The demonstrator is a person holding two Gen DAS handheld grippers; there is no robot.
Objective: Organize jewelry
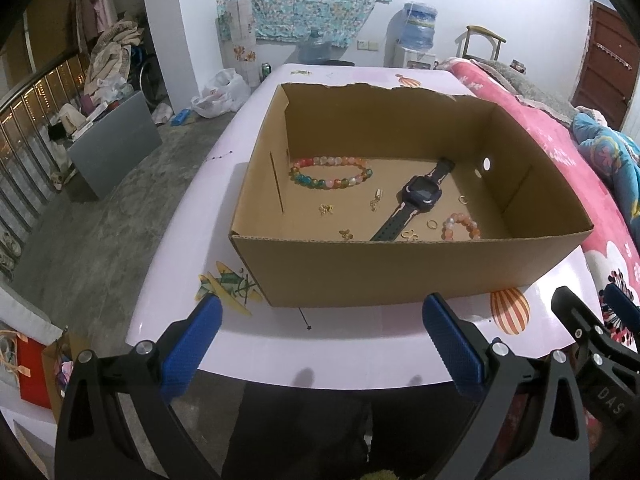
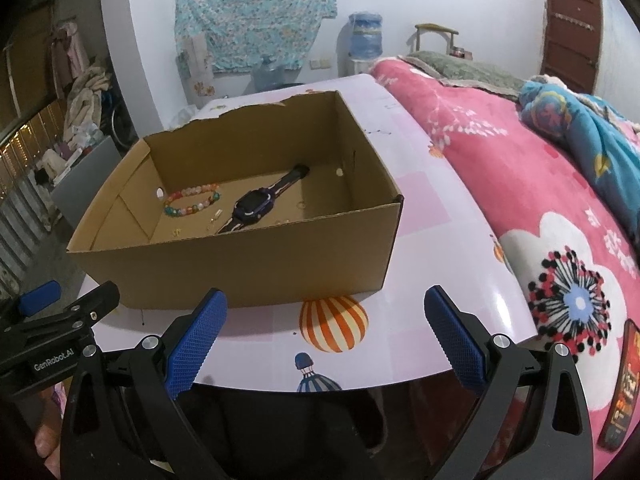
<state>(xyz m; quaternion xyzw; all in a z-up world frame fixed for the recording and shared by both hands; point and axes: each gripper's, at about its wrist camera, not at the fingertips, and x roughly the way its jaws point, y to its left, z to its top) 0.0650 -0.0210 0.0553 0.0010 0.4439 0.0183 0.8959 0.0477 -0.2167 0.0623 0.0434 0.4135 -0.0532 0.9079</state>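
Jewelry looks gathered: multicoloured bead bracelet, dark wristwatch, small gold pieces in open brown cardboard box mid-table; left gripper and right gripper spread wide, empty, near table's front edge.

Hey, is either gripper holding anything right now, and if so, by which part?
Nothing is held. The left gripper and right gripper are both open and empty, short of the cardboard box.

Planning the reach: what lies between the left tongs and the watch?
In the left wrist view, the cardboard box's near wall stands between the open left tongs and the watch inside.
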